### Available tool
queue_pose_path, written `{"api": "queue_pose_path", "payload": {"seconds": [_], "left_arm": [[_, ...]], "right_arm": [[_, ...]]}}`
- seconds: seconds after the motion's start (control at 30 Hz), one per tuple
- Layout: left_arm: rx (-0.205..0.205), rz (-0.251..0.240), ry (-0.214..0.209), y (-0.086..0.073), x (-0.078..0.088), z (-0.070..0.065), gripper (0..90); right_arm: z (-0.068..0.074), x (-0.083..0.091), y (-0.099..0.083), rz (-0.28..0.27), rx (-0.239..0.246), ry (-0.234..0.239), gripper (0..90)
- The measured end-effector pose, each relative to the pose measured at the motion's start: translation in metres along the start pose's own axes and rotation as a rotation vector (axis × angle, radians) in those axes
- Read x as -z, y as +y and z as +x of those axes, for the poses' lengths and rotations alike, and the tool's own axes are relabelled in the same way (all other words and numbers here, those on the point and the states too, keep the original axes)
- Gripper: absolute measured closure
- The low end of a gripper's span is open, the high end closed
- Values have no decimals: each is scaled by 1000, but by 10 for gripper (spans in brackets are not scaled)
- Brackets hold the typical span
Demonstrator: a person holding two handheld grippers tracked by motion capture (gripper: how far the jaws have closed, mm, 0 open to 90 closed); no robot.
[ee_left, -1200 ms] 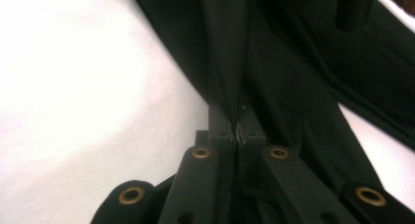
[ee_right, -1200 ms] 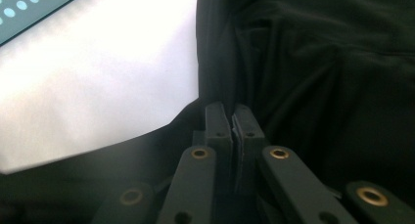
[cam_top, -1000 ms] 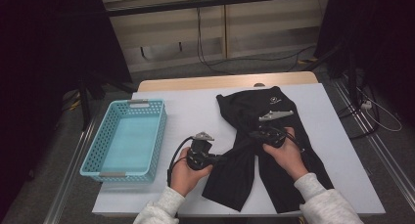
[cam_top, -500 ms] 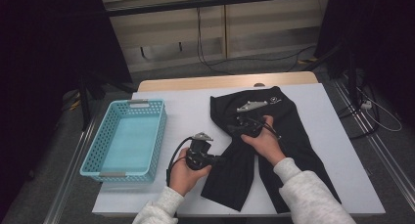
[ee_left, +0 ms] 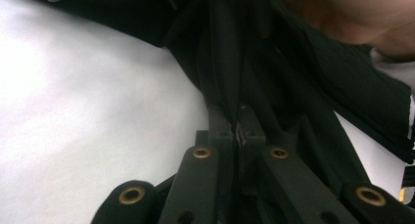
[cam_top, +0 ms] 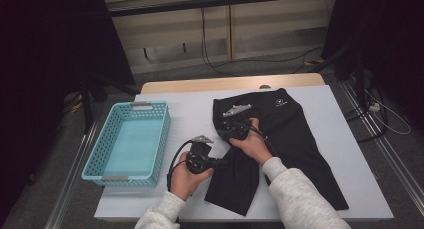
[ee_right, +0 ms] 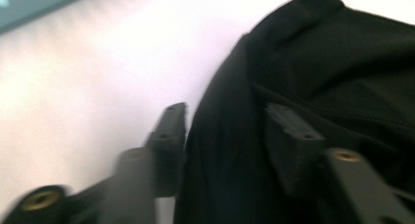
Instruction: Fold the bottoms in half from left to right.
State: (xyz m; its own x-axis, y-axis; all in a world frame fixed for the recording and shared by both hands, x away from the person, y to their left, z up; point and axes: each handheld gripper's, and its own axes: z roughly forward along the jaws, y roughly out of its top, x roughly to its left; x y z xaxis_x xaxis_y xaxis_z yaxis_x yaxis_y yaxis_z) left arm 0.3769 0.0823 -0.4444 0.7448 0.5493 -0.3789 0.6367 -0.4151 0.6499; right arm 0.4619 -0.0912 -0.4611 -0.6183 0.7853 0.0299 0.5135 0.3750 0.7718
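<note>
A black garment [cam_top: 295, 139] lies spread on the white table [cam_top: 190, 114]. At its near left edge, my left gripper [cam_top: 220, 162] is shut on a fold of the black cloth; in the left gripper view the jaws [ee_left: 238, 62] are pressed together with cloth between them. My right gripper [cam_top: 226, 120] hovers over the garment's far left edge. Its jaws [ee_right: 226, 111] stand apart and have just been closing, one over the table [ee_right: 73, 77], one over the garment [ee_right: 333, 62], with the cloth's edge between them but not pinched.
A light blue plastic basket [cam_top: 95, 159] sits on the left part of the table, its corner blurred in the right gripper view [ee_right: 29, 4]. A wooden strip runs along the table's far edge. Cables lie on the floor beyond.
My right hand has slid left across the garment, from its middle to its far left edge, and its jaws have come apart. The left hand has kept still on the cloth.
</note>
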Motion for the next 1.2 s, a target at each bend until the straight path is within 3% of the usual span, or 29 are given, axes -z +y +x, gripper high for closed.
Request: {"api": "queue_pose_path", "payload": {"seconds": [0.1, 0.13, 0.17, 0.23, 0.3, 0.53, 0.8, 0.87, 0.9, 0.97, 1.0, 1.03, 1.07, 1.1, 1.13, 1.2], "left_arm": [[1, -11, -1, 1, -1, -2, 883], [-1, -11, -8, 2, 0, -2, 883], [-4, -15, -8, 3, 0, -3, 883], [-4, -31, -17, 7, 3, -5, 883], [-9, -48, -28, 11, 6, -7, 883], [-33, -92, -82, 28, 7, -22, 883], [-105, -114, -199, 59, -16, -64, 882], [-149, -131, -206, 65, -22, -74, 865], [-151, -144, -194, 67, -25, -78, 813], [-173, -171, -160, 68, -25, -77, 560], [-180, -166, -149, 68, -24, -73, 528], [-169, -161, -121, 66, -24, -66, 461], [-169, -153, -100, 64, -23, -60, 360], [-169, -152, -78, 61, -22, -53, 311], [-174, -148, -54, 59, -21, -49, 290], [-167, -130, -17, 53, -18, -36, 256]], "right_arm": [[-1, -1, -2, 27, 22, 12, 782], [-3, 2, -2, 13, 15, 17, 879], [-5, 5, -1, -4, -5, 39, 892], [-11, 13, 2, -21, -23, 33, 898], [-18, 24, 5, -50, -71, 53, 899], [-50, 63, 7, -109, -156, 27, 900], [-84, 114, 5, -140, -190, -61, 900], [-99, 136, 0, -151, -202, -104, 900], [-105, 144, -3, -156, -213, -122, 900], [-124, 164, -12, -156, -232, -201, 900], [-134, 173, -17, -154, -241, -256, 892], [-144, 178, -24, -164, -281, -267, 777], [-152, 179, -31, -138, -314, -286, 628], [-154, 178, -35, -112, -300, -305, 649], [-153, 177, -40, -110, -296, -293, 638], [-147, 172, -47, -93, -290, -278, 543]]}}
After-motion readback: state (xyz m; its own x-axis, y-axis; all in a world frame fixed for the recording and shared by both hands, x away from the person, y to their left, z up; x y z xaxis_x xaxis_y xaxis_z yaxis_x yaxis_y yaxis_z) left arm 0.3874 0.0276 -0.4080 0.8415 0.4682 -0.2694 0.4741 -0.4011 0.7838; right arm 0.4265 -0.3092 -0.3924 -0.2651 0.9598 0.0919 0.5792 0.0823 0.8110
